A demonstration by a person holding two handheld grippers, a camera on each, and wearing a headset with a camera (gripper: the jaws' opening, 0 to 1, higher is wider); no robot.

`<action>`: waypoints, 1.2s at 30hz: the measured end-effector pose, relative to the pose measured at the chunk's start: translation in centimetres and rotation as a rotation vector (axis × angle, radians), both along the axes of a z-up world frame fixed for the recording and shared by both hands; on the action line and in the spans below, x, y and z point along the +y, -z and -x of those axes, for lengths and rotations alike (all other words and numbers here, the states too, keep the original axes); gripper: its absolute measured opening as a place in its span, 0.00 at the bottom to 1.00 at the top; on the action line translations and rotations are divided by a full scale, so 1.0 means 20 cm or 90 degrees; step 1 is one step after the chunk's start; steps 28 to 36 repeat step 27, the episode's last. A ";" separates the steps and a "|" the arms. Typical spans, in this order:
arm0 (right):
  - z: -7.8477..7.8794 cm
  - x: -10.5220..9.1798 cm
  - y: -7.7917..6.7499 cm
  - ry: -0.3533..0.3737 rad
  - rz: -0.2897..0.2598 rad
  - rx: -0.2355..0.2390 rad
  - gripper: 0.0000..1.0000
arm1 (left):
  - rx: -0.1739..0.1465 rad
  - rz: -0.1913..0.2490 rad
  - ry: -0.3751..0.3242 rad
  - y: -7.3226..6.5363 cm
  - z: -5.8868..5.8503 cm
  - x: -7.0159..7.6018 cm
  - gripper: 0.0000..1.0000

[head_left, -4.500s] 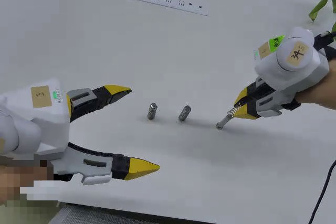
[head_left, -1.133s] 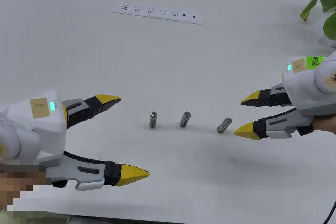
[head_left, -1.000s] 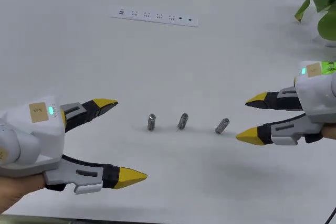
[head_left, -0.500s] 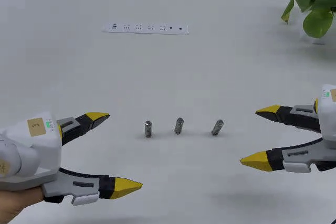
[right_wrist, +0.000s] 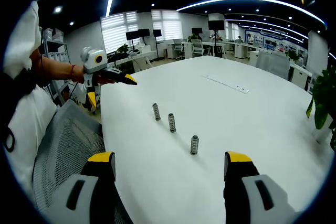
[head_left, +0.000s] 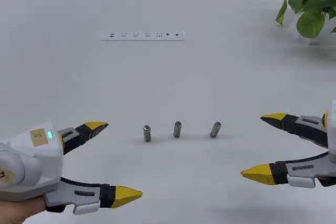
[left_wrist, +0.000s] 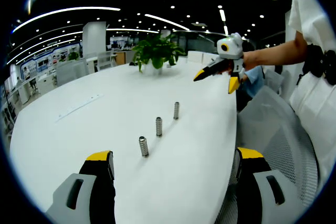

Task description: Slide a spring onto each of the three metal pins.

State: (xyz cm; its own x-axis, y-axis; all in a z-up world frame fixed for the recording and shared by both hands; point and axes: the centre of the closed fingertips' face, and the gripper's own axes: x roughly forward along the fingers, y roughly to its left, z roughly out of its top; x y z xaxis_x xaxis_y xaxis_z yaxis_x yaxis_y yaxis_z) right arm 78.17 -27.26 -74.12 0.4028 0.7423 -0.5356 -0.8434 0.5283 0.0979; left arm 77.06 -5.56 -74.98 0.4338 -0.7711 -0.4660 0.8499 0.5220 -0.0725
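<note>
Left gripper [head_left: 119, 160], 8 o'clock: jaws wide apart, empty; its tan label [head_left: 38, 137] illegible. Right gripper [head_left: 255, 145], 4 o'clock: jaws likewise spread, empty. Three pins [head_left: 147, 128], each wearing a spring [head_left: 215, 130], stand between them; power strip [head_left: 143, 35] at 12 o'clock.

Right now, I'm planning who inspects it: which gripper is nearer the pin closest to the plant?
Right. The right gripper is just beside that pin, not touching; the left gripper lies past the middle pin and end pin.
</note>
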 end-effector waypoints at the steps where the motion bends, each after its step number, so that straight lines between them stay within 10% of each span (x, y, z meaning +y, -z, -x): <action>1: 0.00 0.00 0.00 0.000 -0.001 -0.002 0.87 | 0.000 0.000 0.000 0.00 0.00 0.00 0.98; 36: 0.03 -0.01 -0.03 0.005 -0.010 -0.016 0.89 | 0.001 -0.009 0.003 0.01 0.03 0.01 0.99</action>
